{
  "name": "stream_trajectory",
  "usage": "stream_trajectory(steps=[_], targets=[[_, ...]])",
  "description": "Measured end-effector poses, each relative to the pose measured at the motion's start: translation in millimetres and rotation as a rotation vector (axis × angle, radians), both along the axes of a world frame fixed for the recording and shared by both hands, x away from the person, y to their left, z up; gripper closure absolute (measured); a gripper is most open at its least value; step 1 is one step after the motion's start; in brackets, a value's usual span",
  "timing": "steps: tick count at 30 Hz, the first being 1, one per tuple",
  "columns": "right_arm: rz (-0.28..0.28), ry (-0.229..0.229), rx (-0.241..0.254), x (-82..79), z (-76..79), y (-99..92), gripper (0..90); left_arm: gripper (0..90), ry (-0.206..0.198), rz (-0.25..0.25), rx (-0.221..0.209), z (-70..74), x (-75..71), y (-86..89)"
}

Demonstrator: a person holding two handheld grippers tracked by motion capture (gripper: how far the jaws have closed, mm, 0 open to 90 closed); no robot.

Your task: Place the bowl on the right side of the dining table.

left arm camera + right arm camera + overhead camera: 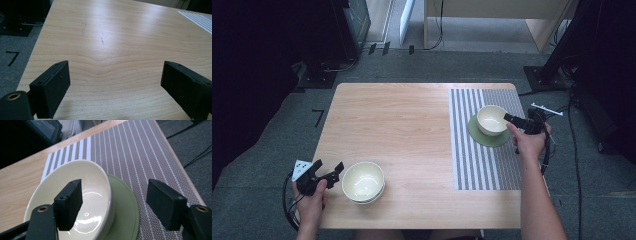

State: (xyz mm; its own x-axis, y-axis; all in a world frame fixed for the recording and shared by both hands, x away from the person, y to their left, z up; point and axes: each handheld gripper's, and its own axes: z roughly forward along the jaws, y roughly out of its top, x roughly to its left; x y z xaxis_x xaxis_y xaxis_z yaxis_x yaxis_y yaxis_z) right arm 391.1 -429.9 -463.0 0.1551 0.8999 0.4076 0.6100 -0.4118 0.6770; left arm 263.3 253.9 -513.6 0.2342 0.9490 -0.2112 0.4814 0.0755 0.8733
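On the striped woven placemat (484,145) at the right of the pale wooden table (407,125), a glossy cream bowl (491,119) sits on a flat, round, matte green saucer (488,136). The right gripper (512,120) is at the bowl's right rim with its black, blocky jaws spread; in the right gripper view one pad hangs over the shiny inside of the bowl (75,202) and the other stands outside over the mat (130,152) — neither presses on the wall between them. The saucer (126,210) shows as a smooth green crescent under the bowl.

Near the front left corner, a second stack of cream bowls (363,182) rests on bare wood — round, thick-rimmed, the same glaze. The left gripper (328,170) is just beside it, jaws wide apart; its own view shows the grained tabletop (112,50) between the two flat rubbery pads.
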Motion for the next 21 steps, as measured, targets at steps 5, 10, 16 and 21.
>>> stream_trajectory(steps=[5, 10, 16, 21], targets=[[-0.001, -0.071, 0.009, -12.7, -0.6, 0.5, 28.7, 8.3, -0.003, 0.003, 0.004, 0.1, -0.7, -0.2], [-0.009, -0.104, -0.022, -24.4, -0.1, 11.1, 26.1, 8.3, -0.004, 0.006, 0.006, 0.1, -0.9, -0.5], [-0.028, -0.193, -0.088, -39.0, 5.2, 23.6, 13.0, 8.3, -0.007, 0.008, 0.009, 0.2, -1.1, -0.7], [-0.020, -0.237, -0.139, -47.1, 10.0, 30.5, 5.6, 8.3, -0.006, 0.008, 0.008, 0.2, -1.1, -0.6]])
